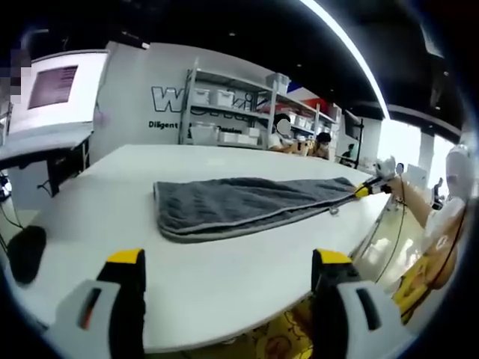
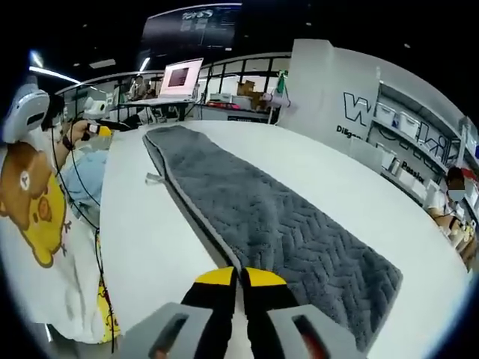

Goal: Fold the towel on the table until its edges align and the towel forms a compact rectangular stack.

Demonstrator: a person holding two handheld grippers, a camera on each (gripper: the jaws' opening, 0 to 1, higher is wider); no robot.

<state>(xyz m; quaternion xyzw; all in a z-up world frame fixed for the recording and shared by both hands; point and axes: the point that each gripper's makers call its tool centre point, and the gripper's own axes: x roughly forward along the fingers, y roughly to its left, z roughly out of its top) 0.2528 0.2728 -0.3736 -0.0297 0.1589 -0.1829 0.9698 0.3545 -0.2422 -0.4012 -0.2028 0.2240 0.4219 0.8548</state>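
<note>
1. One towel (image 1: 247,206), grey, herringbone weave, folded lengthwise into a long strip; lying flat on one white table (image 1: 194,284). In left gripper view, stretched from 9 o'clock toward 3 o'clock across the middle.
2. Same towel (image 2: 277,224) in right gripper view: running from 11 o'clock down to 5 o'clock, paler edge along its near side.
3. Left gripper (image 1: 228,262): two yellow-tipped jaws spread wide at 6 o'clock, nothing between them, hovering at the near table edge, apart from the towel.
4. Right gripper (image 2: 239,277): two yellow-tipped jaws pressed together at 6 o'clock, pinching the towel's near edge.
5. Right gripper (image 1: 363,191) also seen from left gripper view at 3 o'clock, yellow tip touching the towel's far end.
6. Left gripper (image 2: 101,131) seen small at 10 o'clock in right gripper view, beyond the table corner.
7. One person (image 2: 37,217) at 9 o'clock, white shirt with bear print.
8. One shelf rack (image 1: 239,112) with white bins at 12 o'clock; one monitor (image 2: 179,77) at 12 o'clock.
</note>
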